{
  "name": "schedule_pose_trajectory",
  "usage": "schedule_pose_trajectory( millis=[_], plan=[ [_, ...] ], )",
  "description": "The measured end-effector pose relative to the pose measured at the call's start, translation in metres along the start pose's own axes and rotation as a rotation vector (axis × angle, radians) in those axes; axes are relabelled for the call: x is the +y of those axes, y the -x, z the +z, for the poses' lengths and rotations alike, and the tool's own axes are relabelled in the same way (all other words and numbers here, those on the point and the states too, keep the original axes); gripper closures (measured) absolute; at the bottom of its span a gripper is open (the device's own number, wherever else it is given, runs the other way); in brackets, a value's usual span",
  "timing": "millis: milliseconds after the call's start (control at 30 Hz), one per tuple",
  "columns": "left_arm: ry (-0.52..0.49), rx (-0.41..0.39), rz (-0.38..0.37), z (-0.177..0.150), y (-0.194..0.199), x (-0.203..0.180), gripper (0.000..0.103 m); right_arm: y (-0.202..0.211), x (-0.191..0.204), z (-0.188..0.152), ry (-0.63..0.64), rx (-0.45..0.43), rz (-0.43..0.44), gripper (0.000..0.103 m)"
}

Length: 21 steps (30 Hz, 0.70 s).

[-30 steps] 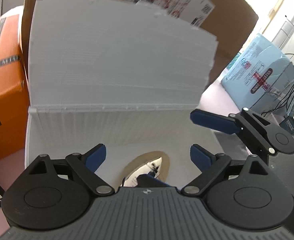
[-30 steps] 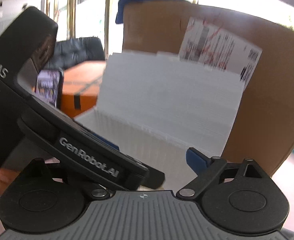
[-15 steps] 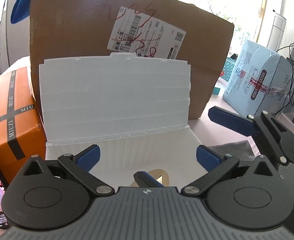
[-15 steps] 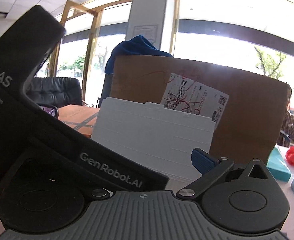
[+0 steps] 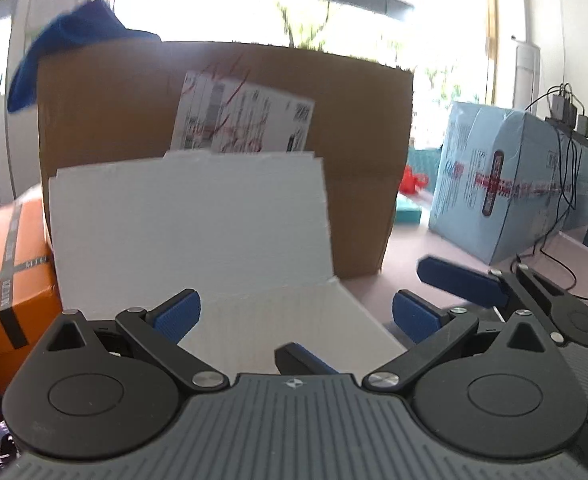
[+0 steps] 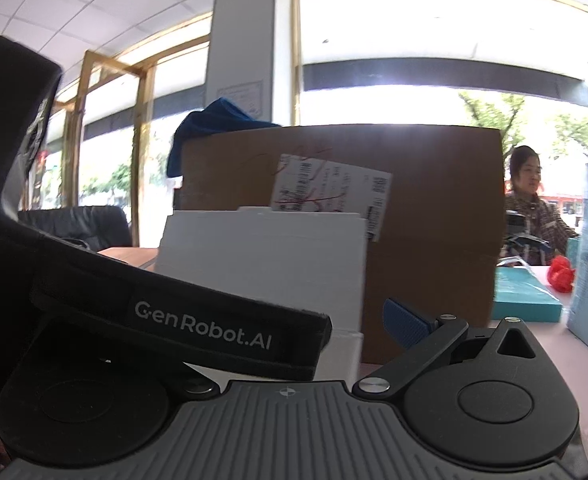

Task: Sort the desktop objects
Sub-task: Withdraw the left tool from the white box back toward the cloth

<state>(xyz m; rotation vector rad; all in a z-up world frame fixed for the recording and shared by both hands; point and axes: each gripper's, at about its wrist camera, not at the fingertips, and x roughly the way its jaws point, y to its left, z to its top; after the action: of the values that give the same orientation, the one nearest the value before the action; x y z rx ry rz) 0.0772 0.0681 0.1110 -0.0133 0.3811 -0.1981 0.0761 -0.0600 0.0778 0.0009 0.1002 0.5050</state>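
Where lettering reads — left gripper (image 6: 94, 280) body | "GenRobot.AI"

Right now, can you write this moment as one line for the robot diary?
left gripper: open, empty, over white box | right gripper: open, empty, beside it | cardboard box: behind white box | step: nothing held

Both wrist views face the white box (image 5: 190, 220) closely.

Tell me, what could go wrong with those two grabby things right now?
The left gripper and right gripper sit very close together, jaws open, so they might bump. The white lid stands upright in front of the cardboard box; a nudge could tip it shut.
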Motion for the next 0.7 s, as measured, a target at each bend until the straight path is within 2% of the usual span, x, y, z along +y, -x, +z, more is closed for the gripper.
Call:
schedule_pose_trajectory(
  millis=[167, 233, 367, 500, 700],
  plan=[
    [-0.095, -0.138, 0.015, -0.016, 0.012, -0.028, 0.000, 0.018, -0.010, -0.010, 0.012, -0.029, -0.027, 0.000],
    [-0.078, -0.154, -0.003, -0.018, 0.015, -0.034, 0.000, 0.025, -0.015, -0.011, 0.014, -0.037, -0.041, 0.000],
    [-0.021, -0.137, -0.045, -0.016, 0.016, -0.044, 0.000, 0.040, -0.024, -0.012, 0.022, -0.047, -0.071, 0.000],
    [0.031, -0.115, -0.050, -0.012, 0.013, -0.060, 0.000, 0.060, -0.037, -0.010, 0.024, -0.065, -0.117, 0.000],
    [0.117, -0.061, -0.163, 0.001, -0.003, -0.090, 0.000, 0.092, -0.067, -0.002, 0.028, -0.086, -0.219, 0.000]
  ],
)
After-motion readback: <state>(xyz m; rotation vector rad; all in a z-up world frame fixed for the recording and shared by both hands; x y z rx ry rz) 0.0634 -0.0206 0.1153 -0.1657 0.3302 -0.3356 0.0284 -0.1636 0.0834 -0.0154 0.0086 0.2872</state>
